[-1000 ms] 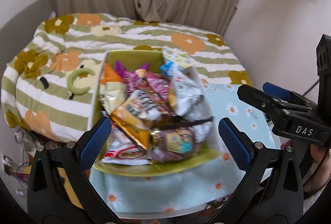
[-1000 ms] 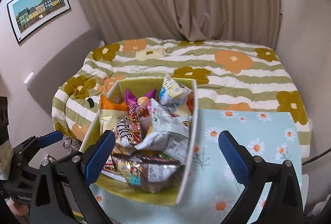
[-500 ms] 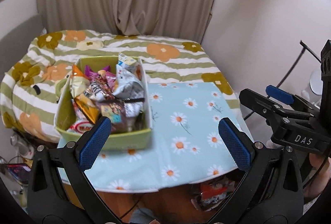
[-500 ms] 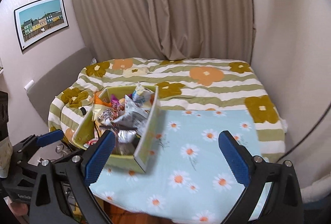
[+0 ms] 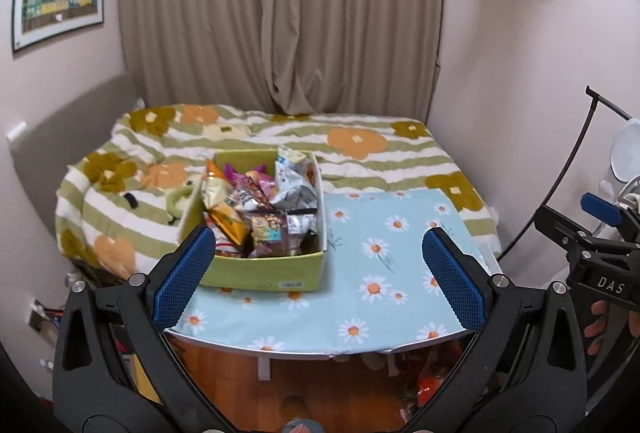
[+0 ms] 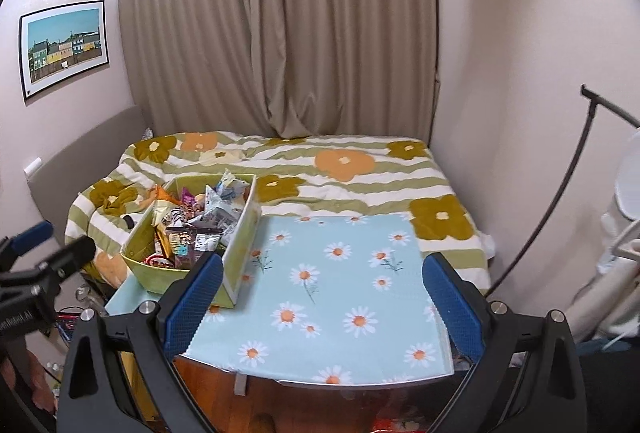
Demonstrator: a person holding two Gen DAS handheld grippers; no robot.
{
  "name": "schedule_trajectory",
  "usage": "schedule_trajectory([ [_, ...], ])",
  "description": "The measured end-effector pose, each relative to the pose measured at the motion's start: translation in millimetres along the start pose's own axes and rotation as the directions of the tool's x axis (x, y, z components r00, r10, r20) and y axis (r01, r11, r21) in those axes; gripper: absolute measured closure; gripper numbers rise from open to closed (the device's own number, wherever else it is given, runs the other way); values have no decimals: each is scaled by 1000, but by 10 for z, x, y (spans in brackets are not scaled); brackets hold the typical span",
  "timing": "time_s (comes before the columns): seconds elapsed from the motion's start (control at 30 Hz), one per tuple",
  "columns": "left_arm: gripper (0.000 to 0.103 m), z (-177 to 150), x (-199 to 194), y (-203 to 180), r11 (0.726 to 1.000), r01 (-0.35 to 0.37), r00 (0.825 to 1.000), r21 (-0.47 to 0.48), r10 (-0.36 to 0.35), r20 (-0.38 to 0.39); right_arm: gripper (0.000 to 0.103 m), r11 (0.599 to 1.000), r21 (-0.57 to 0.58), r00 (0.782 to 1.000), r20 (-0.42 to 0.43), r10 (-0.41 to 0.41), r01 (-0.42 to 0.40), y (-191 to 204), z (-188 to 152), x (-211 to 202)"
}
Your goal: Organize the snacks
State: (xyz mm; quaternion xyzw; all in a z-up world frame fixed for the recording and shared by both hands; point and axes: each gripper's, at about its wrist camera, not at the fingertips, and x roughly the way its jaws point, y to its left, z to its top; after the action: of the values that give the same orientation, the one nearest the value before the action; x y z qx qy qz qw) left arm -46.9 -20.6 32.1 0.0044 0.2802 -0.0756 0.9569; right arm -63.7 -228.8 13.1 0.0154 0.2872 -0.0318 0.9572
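Both grippers spread wide, empty. Snack box point(image 5: 262, 275) sits on table's point(image 5: 384, 317) left side, long axis running away from you; left gripper point(image 5: 318, 277) nearer, right gripper point(image 6: 320, 297) farther right.

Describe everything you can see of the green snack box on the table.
The green box is an open-topped rectangular carton, apparently cardboard, with a barcode label on its near wall. It sits upright on the left part of the daisy-patterned table, beside the bed. Mixed snack packets fill it past the rim. Neither gripper touches it.
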Motion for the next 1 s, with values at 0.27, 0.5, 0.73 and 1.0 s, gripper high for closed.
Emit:
schedule_trajectory([
  [0.27, 0, -66, -41, -29, 1000, -15, 1000, 8, 15, 1, 3, 999, 0, 999, 13, -50, 50, -36, -80, -138],
  [0.5, 0, -77, -27, -46, 1000, -11, 1000, 8, 11, -1, 3, 998, 14, 998, 6, -59, 59, -53, -73, -93],
  [0.73, 0, -65, 48, -22, 1000, -11, 1000, 5, 11, -13, 3, 998, 15, 998, 5, -68, 68, -47, -68, -58],
  [1.0, 0, -59, 85, -8, 1000, -8, 1000, 3, 8, -16, 3, 997, 16, 997, 2, -78, 78, -55, -55, -13],
])
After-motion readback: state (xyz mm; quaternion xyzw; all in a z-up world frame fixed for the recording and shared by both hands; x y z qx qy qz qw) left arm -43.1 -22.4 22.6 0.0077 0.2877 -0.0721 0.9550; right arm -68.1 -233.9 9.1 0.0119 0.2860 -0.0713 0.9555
